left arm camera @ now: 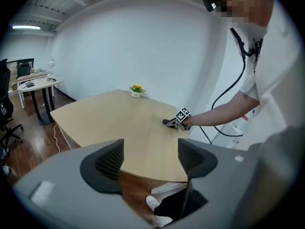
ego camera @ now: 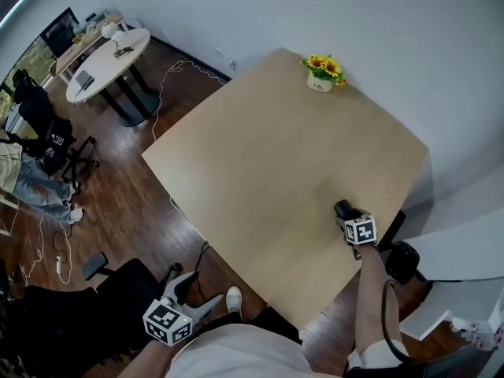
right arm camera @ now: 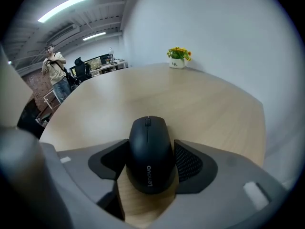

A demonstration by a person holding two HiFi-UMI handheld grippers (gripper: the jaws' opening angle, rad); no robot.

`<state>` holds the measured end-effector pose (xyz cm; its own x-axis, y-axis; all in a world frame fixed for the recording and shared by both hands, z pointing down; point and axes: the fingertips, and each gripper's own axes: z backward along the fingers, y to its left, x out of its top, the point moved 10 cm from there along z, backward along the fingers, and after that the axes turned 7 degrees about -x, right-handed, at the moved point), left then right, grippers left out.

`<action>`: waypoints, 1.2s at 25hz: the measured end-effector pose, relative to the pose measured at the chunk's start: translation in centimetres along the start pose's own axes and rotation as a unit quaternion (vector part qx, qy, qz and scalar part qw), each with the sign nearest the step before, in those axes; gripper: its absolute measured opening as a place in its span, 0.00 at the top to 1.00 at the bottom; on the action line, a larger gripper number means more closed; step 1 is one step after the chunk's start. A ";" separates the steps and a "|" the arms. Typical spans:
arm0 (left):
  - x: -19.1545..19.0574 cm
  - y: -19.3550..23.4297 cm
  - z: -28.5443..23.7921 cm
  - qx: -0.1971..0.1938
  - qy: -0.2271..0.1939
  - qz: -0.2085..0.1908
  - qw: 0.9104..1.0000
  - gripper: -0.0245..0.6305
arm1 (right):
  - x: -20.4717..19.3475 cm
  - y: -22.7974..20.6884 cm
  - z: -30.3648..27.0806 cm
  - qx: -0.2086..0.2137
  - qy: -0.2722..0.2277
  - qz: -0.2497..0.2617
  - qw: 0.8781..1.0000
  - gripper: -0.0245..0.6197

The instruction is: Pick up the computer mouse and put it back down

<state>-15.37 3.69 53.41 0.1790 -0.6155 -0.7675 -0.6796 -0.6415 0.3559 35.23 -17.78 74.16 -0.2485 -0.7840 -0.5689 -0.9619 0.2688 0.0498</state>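
Our right gripper (ego camera: pixel 347 213) clamped on the mouse (right arm camera: pixel 148 149) near the table's (ego camera: pixel 268 164) right edge, whether it rests there we cannot tell, head view hides most of it, our left gripper (left arm camera: pixel 148 159) agape, empty, off the table

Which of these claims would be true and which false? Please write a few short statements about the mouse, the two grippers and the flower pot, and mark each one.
1. The right gripper is shut on the mouse. True.
2. A pot of yellow flowers stands at the far edge of the table, near the wall. True.
3. The left gripper holds the pot. False: its jaws stand apart and empty, off the near edge of the table.
4. The mouse is white. False: it is black.
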 end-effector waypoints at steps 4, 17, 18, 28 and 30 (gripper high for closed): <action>0.6 0.1 -0.2 -0.012 -0.004 -0.012 1.000 0.46 | -0.5 0.5 0.9 -0.013 0.004 -0.018 1.000 0.50; 1.7 1.8 -0.5 -0.043 -0.047 -0.038 0.997 0.46 | 2.6 13.9 20.0 0.046 -0.083 0.011 0.995 0.50; 1.7 1.9 -0.6 -0.046 -0.051 -0.041 0.997 0.46 | 3.1 15.4 22.3 0.054 -0.093 0.019 0.994 0.50; 2.2 3.4 -0.9 -0.070 -0.055 -0.059 0.994 0.46 | 6.9 23.6 37.2 0.066 -0.182 0.095 0.976 0.50; 2.6 3.4 -1.1 -0.076 -0.056 -0.064 0.993 0.45 | 6.9 24.0 37.8 0.064 -0.184 0.092 0.976 0.50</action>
<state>-16.45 -0.59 53.26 0.1712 -0.4748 -0.8633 -0.5391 -0.7786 0.3213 14.77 4.42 40.46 -0.3350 -0.4677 -0.8179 -0.8769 0.4724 0.0891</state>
